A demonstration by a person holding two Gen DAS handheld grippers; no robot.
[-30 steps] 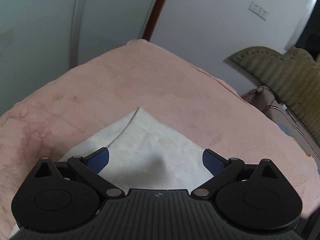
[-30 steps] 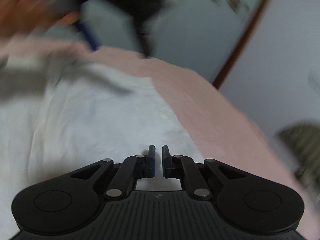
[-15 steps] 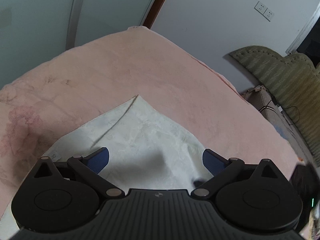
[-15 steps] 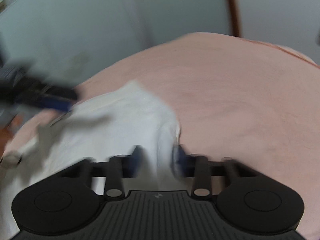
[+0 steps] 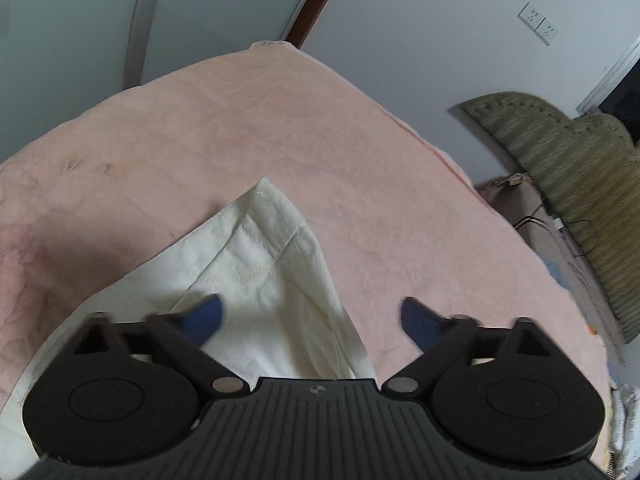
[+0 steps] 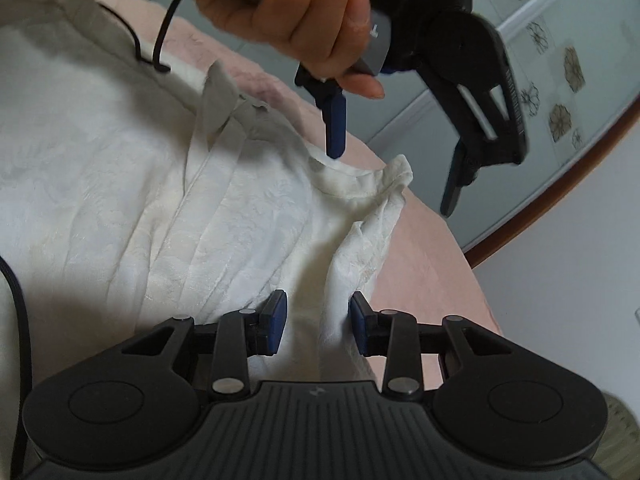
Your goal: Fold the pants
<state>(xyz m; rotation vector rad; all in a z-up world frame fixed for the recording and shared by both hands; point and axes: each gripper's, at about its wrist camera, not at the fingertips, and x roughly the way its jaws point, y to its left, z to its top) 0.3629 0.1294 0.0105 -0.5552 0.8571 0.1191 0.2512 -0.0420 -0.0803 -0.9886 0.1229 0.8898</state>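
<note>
Cream pants point(image 6: 120, 184) on pink blanket point(image 5: 360, 168). Left gripper point(image 5: 312, 320) jaws spread, just narrowing over a corner; right gripper point(image 6: 318, 322) part-open (straddling a fold, not pinching).

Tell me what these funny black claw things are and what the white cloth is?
They are grabbing tools, one in each of a person's hands, each carrying a camera that looks along its two blue-tipped fingers. One picture comes from the left gripper, the other from the right gripper. In the right one you see the hand holding the left tool. White pants lie on a pink blanket. The left jaws have just been closing above the cloth. The right jaws stand apart with a ridge of cloth between them; nothing is gripped yet.
</note>
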